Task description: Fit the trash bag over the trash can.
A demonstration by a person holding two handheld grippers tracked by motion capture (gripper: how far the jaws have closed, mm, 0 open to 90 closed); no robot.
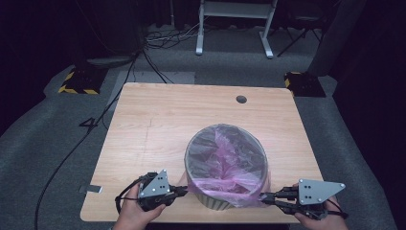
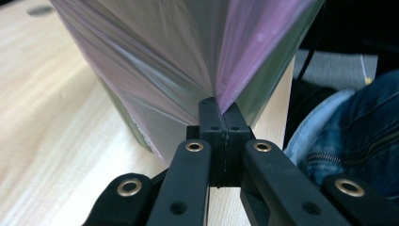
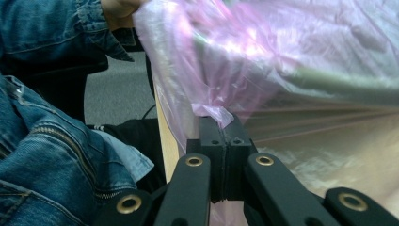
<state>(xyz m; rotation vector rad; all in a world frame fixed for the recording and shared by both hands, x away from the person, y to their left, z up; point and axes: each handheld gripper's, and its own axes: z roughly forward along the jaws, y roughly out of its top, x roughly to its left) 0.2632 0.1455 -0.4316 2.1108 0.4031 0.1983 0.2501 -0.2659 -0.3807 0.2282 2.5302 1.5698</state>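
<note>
Left claw (image 1: 183, 191): pressed together on thin pink plastic bag (image 1: 225, 184).
Right claw (image 1: 264, 196): pinched on the same film.
Bin (image 1: 218, 203): round, ribbed, lined, near wooden surface (image 1: 153, 124) edge.

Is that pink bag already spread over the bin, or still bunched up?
Spread: the pink bag lines the upright bin, its edge draped over the rim, pinched by left gripper and right gripper.

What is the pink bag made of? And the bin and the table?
The pink bag looks like thin, see-through plastic film: it crinkles, shines and lets the bin show through. The bin is grey-green with a ribbed wall, probably plastic, though that is hard to tell. The table has a pale wood-grain top with a matte finish; it may be wood or laminate.
</note>
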